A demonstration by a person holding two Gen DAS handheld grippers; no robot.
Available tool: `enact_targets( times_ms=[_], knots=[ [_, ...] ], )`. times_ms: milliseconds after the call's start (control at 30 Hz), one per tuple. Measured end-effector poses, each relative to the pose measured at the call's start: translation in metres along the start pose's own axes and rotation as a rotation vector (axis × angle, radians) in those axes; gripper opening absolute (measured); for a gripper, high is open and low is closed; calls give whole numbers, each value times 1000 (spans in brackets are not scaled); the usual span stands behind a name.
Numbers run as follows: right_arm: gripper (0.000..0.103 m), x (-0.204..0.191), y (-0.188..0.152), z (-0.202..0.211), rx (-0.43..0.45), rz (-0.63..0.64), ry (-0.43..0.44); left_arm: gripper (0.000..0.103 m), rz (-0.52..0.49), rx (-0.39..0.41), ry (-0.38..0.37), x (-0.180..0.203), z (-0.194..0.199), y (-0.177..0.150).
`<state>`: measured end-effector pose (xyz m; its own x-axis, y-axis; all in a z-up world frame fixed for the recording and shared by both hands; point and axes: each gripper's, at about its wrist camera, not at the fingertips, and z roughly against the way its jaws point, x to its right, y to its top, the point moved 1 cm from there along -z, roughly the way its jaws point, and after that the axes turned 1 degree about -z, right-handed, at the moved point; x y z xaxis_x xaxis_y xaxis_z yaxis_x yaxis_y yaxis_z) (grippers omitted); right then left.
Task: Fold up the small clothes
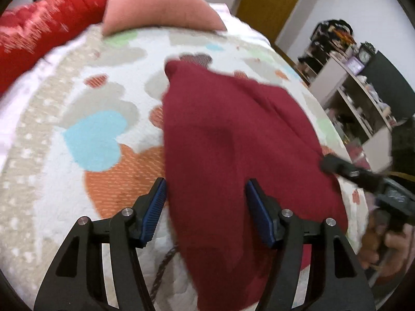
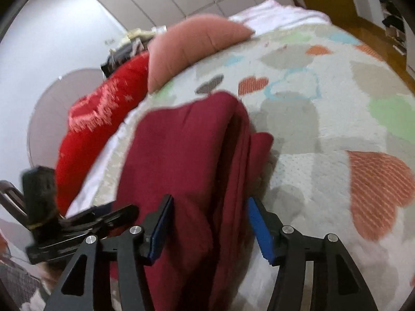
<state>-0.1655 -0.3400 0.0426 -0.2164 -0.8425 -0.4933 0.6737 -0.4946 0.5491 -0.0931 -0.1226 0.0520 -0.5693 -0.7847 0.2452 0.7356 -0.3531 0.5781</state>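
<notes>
A dark red garment (image 1: pixel 233 134) lies folded lengthwise on a bed quilt with heart patterns (image 1: pixel 98 140). My left gripper (image 1: pixel 206 197) is open, its blue pads on either side of the garment's near left part. My right gripper (image 2: pixel 210 217) is open above the same garment (image 2: pixel 186 142), where stacked folded edges show along its right side. The right gripper also shows in the left wrist view (image 1: pixel 334 164) at the garment's right edge. The left gripper shows in the right wrist view (image 2: pixel 109 215) at the left.
A pink pillow (image 1: pixel 158 7) and a bright red blanket (image 1: pixel 39 33) lie at the head of the bed. Shelves with clutter (image 1: pixel 358 83) stand to the right of the bed. A dark cord (image 1: pixel 163 267) hangs below my left gripper.
</notes>
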Motion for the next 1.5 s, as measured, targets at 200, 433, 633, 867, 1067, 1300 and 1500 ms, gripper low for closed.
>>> enact_targets(
  times_ms=[200, 433, 633, 867, 1067, 1300, 1500],
  knots=[
    [56, -48, 9, 22, 104, 199, 5, 64, -22, 41, 143, 11, 11, -5],
    [51, -43, 9, -38, 12, 273, -176, 66, -38, 61, 174, 13, 0, -5],
    [51, -26, -4, -29, 15, 265, -210, 66, -56, 80, 209, 18, 2, -8],
    [52, -53, -32, 15, 75, 309, -157, 66, -54, 106, 260, 21, 13, -14],
    [53, -48, -54, -3, 17, 320, -256, 66, -57, 131, 292, 24, 28, -22],
    [63, -77, -53, 39, 157, 332, -225, 66, -30, 164, 296, 25, 47, -27],
    [72, -98, -53, 59, 242, 358, -224, 66, -61, 199, 316, 34, 61, -32]
  ],
)
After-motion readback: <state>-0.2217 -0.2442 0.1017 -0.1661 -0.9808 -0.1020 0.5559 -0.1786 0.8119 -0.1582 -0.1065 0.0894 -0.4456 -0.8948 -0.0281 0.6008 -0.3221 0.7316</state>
